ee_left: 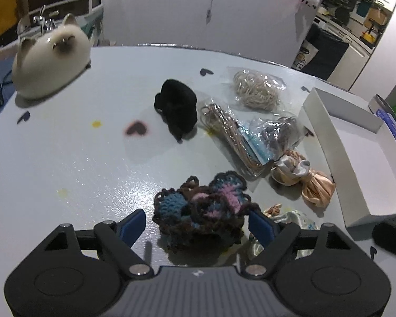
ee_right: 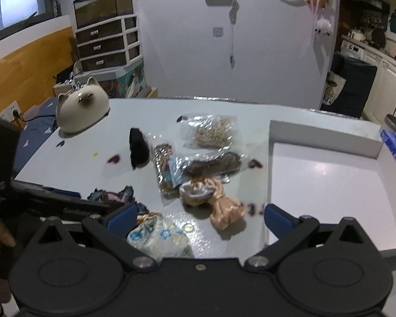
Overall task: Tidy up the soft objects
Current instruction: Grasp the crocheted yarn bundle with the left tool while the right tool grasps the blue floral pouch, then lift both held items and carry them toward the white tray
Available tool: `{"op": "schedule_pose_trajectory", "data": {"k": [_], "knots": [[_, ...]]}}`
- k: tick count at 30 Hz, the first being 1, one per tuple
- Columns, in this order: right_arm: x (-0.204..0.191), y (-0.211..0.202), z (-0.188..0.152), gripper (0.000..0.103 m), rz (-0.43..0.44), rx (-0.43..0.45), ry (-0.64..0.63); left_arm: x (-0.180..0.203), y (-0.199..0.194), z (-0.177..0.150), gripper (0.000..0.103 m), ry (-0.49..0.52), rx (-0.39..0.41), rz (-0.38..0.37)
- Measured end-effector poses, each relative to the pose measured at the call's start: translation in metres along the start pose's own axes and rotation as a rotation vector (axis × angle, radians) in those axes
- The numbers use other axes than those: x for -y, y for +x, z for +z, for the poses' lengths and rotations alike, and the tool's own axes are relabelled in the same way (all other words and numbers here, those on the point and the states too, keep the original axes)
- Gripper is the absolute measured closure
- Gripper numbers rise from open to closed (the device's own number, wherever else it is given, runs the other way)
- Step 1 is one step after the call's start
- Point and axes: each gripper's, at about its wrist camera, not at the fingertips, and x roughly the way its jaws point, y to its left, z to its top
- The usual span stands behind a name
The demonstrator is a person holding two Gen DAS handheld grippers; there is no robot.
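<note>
The crochet piece (ee_left: 202, 212) lies between the wide-open fingers of the left gripper (ee_left: 198, 224), not held; the right gripper (ee_right: 198, 219) is open and holds nothing.

The pale grey surface (ee_left: 66, 158) carries a cream ceramic cat figure (ee_left: 50, 58), a black fuzzy scrunchie (ee_left: 177, 107), a multicoloured crocheted piece (ee_left: 200, 216), clear plastic packets (ee_left: 256, 89), a peach satin scrunchie (ee_left: 303, 177), a floral fabric pouch (ee_right: 158, 237) and an open white cardboard box (ee_left: 361, 142).

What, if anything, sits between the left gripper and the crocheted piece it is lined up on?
Nothing visible. The left gripper is open, and the crocheted piece already lies between its blue pads on the table. The floral pouch lies just outside the right-hand pad.
</note>
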Motion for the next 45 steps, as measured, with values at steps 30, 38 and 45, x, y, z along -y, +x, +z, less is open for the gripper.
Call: {"op": "schedule_pose_trajectory", "data": {"k": [30, 38, 45], "knots": [[-0.027, 0.062, -0.008, 0.029, 0.154, -0.238, -0.061, -0.023, -0.008, 0.003, 0.072, -0.099, 0.049, -0.133], [-0.032, 0.078, -0.014, 0.055, 0.147, -0.293, -0.075, -0.022, -0.007, -0.001, 0.057, -0.094, 0.037, -0.137], [-0.037, 0.070, -0.015, 0.081, 0.143, -0.256, -0.097, -0.019, 0.001, -0.002, 0.044, -0.099, 0.007, -0.137]]}}
